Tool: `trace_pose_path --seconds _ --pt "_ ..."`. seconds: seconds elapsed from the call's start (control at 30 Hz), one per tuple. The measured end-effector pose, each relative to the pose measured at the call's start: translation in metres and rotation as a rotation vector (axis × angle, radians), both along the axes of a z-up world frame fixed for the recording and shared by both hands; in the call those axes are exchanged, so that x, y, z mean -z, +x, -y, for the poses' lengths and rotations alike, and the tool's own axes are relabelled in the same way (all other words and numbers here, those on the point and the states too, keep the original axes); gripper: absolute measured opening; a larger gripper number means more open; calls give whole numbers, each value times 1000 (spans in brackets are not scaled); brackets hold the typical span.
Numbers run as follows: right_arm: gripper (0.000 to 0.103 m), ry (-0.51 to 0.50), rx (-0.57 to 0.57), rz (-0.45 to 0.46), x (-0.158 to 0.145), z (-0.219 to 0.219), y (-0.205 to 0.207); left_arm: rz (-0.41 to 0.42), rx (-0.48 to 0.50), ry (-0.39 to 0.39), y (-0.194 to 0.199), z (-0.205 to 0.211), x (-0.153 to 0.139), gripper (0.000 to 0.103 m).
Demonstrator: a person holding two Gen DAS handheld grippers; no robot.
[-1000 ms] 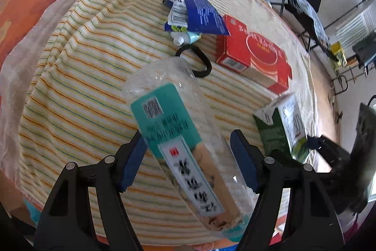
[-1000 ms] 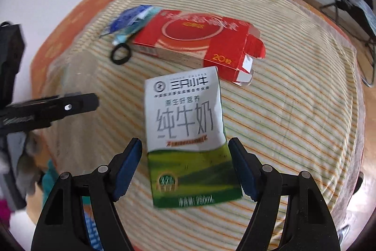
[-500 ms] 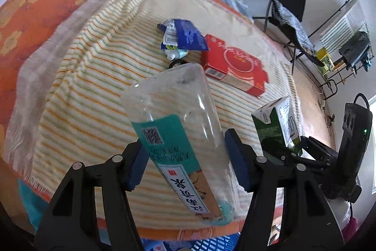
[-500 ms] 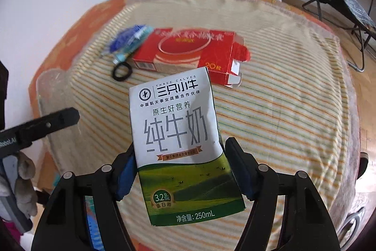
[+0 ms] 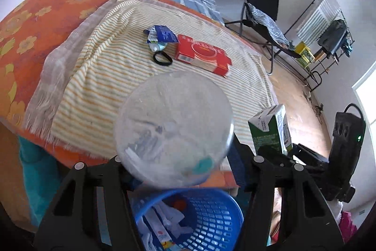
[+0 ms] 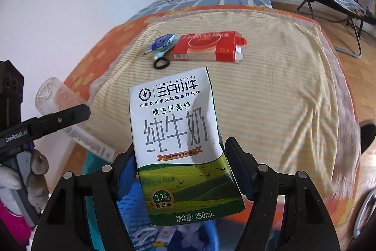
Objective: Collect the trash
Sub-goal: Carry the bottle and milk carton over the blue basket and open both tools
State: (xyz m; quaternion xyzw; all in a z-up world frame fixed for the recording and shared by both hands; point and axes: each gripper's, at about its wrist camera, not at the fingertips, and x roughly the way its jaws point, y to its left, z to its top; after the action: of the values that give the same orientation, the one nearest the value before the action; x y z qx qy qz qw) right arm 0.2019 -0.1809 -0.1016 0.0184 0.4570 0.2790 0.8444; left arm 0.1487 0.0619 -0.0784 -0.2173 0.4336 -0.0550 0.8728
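Note:
A clear plastic bottle (image 5: pixel 174 128) sits between the blue pads of my left gripper (image 5: pixel 178 157), its round base turned toward the camera. The jaws are closing and the pads press on its sides. From the right wrist view the same bottle (image 6: pixel 56 100) sticks up at the left. My right gripper (image 6: pixel 182 154) is shut on a white and green milk carton (image 6: pixel 178 128), held upright; the carton (image 5: pixel 272 131) also shows at the right of the left wrist view. A blue mesh basket (image 5: pixel 206 211) with wrappers inside lies just below both grippers, off the bed's near edge.
On the striped cloth (image 5: pixel 105 67) over the bed lie a red box (image 5: pixel 202 55), a blue wrapper (image 5: pixel 162 34), a small tube (image 5: pixel 157 46) and a black hair tie (image 5: pixel 162 58). A folding chair (image 5: pixel 260 13) and a rack stand beyond the bed.
Both grippers have lifted and drawn back from the bed with the bottle and the carton. The bottle tipped base-on to the camera. The blue basket came into view below.

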Motion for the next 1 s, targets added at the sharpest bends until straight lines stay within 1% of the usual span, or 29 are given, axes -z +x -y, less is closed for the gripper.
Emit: trace_pose_path --seconds 0.2,0.37,0.53,0.77,1.0 --pt "70 46 3 -11 5 11 -41 18 24 -8 -32 6 -6 60" --pt "70 43 -3 2 8 12 -65 25 51 39 -57 14 -6 60" --pt "70 59 -1 -48 24 14 -84 -15 75 49 -74 20 10 60" --pt "71 39 14 -101 46 18 -100 -75 92 70 -94 28 41 60" --pt "71 1 7 -140 64 17 -116 -133 96 81 -104 34 67 60"
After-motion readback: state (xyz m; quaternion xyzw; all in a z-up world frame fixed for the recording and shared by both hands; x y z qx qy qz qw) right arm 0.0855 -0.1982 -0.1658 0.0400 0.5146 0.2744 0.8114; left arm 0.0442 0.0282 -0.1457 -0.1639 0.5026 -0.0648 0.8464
